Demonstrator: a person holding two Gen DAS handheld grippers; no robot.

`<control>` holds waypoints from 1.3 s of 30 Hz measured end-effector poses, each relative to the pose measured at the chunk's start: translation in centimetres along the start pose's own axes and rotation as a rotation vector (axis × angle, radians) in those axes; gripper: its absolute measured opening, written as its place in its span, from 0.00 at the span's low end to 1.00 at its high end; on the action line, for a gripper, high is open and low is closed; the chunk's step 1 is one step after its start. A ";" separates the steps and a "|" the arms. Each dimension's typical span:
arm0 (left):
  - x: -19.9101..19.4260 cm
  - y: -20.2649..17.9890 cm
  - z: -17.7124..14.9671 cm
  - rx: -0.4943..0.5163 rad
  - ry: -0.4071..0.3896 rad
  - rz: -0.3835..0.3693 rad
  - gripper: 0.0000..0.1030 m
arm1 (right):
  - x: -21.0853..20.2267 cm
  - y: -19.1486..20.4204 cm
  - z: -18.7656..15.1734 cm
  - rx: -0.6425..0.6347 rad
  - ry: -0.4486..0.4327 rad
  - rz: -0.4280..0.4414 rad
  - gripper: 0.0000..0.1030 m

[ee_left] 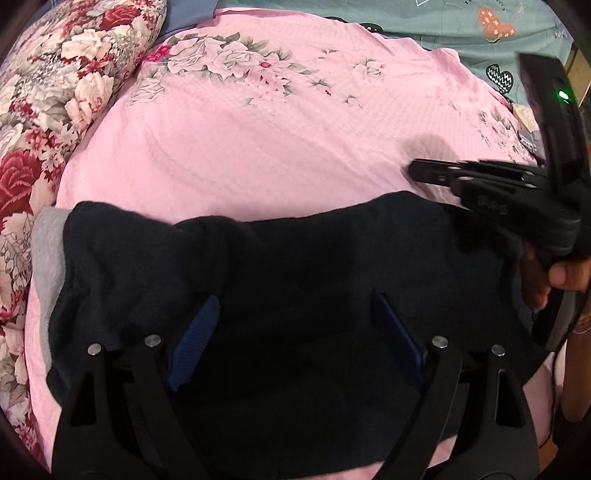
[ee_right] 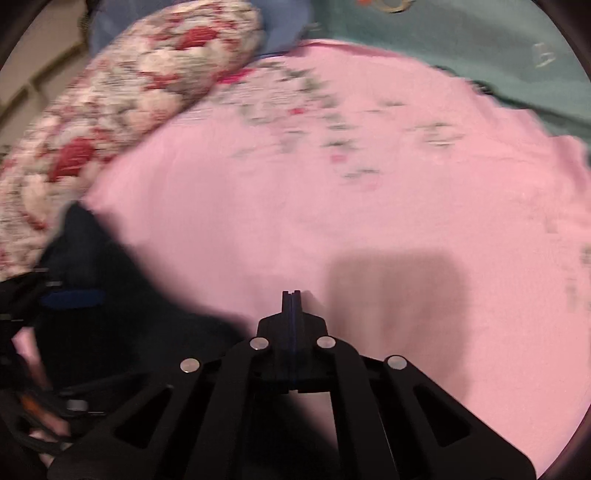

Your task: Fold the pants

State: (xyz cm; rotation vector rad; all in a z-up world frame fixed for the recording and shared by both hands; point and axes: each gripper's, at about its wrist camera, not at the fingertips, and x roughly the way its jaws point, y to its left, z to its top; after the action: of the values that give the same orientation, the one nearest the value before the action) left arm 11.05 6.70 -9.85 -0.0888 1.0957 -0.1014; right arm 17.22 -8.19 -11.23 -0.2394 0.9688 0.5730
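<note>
A pink bedspread (ee_left: 258, 147) printed with pale flowers covers the bed. A red-and-white floral pillow (ee_left: 55, 92) lies along its left edge. Beyond the far edge lies a teal sheet (ee_left: 461, 26) with heart shapes, and a blue cloth (ee_left: 188, 14) shows by the pillow's far end.

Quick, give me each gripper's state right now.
Left gripper: open, over the dark pants, gripping nothing.
Right gripper: closed, nothing visible between its fingers.

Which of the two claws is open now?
The left claw, its blue pads spread wide over the dark pants. The right claw has its fingers pressed together, empty.
</note>
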 end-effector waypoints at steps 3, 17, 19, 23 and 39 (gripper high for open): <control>-2.0 1.1 -0.3 -0.037 -0.033 -0.023 0.84 | -2.9 -2.5 -1.1 0.110 -0.037 0.084 0.00; -5.1 6.4 -1.7 -0.195 -0.116 0.023 0.84 | -7.1 -4.2 -5.1 0.224 -0.099 -0.023 0.04; -5.8 7.4 -1.7 -0.237 -0.122 0.029 0.84 | -7.9 -1.4 -4.8 0.142 -0.113 0.101 0.16; -7.0 10.1 -2.6 -0.322 -0.108 0.087 0.84 | -4.2 0.5 -4.7 0.085 0.050 0.060 0.08; -5.2 14.7 -4.2 -0.479 -0.012 0.138 0.87 | -12.4 -9.5 -14.7 0.410 0.005 -0.345 0.28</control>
State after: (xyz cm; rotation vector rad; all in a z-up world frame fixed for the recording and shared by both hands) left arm 5.56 21.79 -8.98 -0.4417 1.0933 0.2874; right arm 6.75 -26.82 -9.59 -0.0380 1.0005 0.0526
